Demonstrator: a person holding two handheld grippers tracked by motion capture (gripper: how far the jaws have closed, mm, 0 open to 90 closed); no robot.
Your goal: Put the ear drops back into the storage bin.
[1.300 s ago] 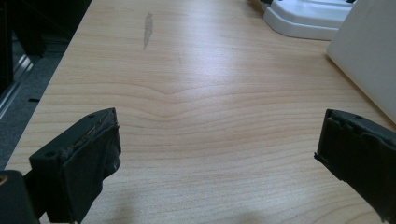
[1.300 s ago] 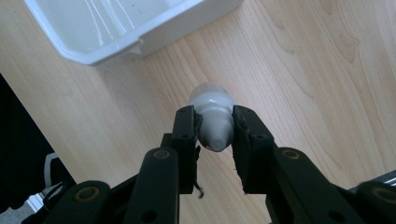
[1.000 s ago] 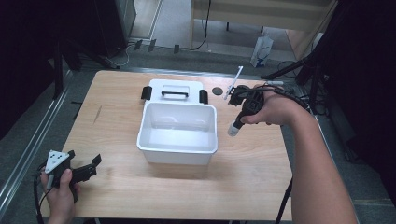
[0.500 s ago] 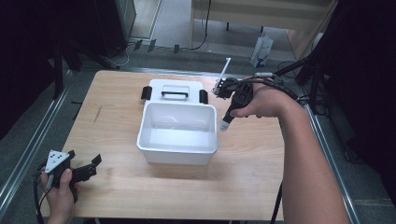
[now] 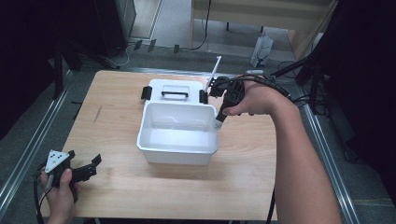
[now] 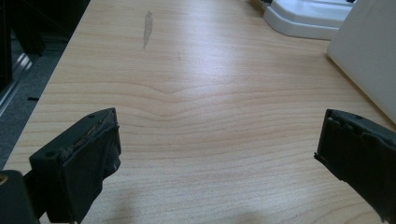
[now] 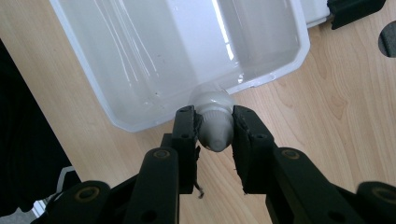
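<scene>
- No text, label, brand, number or sign can be read anywhere on the desk [image 5: 116, 107].
- The white tub [image 5: 180, 133] and its lid [image 5: 173, 88] carry no legible lettering.
- The small white tube [image 7: 215, 123] clamped between the right gripper's jaws shows no readable print.
- The white bag [image 5: 262, 49] on the floor past the desk has marks too blurred to make out.

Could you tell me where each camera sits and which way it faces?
High view: above the person's side, facing forward and down on the wooden table; forearms, both grippers.
Left gripper view: rides the left gripper, low along the table; open jaws.
Right gripper view: rides the right gripper, looking down; jaws clamp a small white bottle.
All share the white plastic tub.
</scene>
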